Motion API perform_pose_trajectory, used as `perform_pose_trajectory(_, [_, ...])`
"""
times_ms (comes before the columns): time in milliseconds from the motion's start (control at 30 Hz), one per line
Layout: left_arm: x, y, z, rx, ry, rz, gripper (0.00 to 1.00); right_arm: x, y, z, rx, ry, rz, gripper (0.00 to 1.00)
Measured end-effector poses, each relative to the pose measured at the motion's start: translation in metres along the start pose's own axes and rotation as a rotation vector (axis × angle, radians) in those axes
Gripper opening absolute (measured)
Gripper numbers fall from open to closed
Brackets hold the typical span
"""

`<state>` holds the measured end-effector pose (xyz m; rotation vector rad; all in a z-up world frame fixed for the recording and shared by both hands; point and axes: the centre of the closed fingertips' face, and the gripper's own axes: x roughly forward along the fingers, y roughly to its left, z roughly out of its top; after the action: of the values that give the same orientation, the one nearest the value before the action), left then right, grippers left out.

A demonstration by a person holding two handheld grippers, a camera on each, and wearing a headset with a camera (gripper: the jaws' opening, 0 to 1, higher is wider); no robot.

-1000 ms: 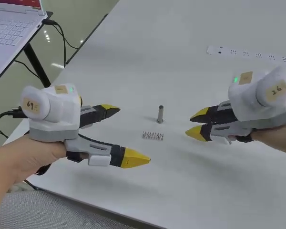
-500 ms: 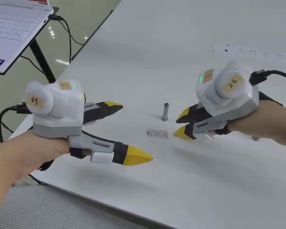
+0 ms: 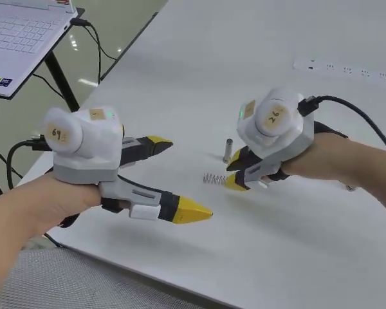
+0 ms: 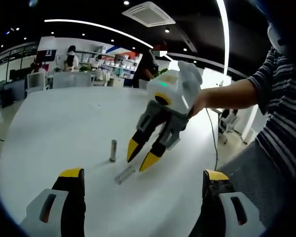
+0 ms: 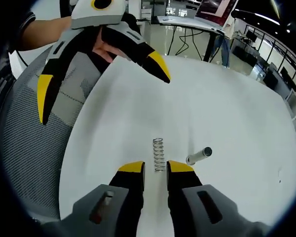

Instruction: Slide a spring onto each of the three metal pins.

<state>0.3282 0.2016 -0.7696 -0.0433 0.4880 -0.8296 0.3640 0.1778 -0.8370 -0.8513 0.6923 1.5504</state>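
Right gripper point(image 5: 157, 169) is down low at the spring point(image 5: 158, 149), jaws narrow but not closed, with the spring's near end sitting in the gap between the tips. The spring lies flat on the table point(image 3: 276, 257) and the pin point(image 3: 229, 149) stands upright just beside it. Left gripper point(image 3: 180, 177) is wide open, holding nothing, well off to the side.

My take: pinch close to that near end and go gentle so the coils don't squash or ping away. Leave the far end free to drop over the pin.
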Motion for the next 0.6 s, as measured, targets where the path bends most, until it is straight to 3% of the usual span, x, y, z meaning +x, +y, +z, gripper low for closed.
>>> perform_pose_trajectory(600, [-0.004,0.002,-0.001,-0.003,-0.004,0.011,0.97,0.022,-0.005,-0.011,-0.009,0.057,0.011,0.11])
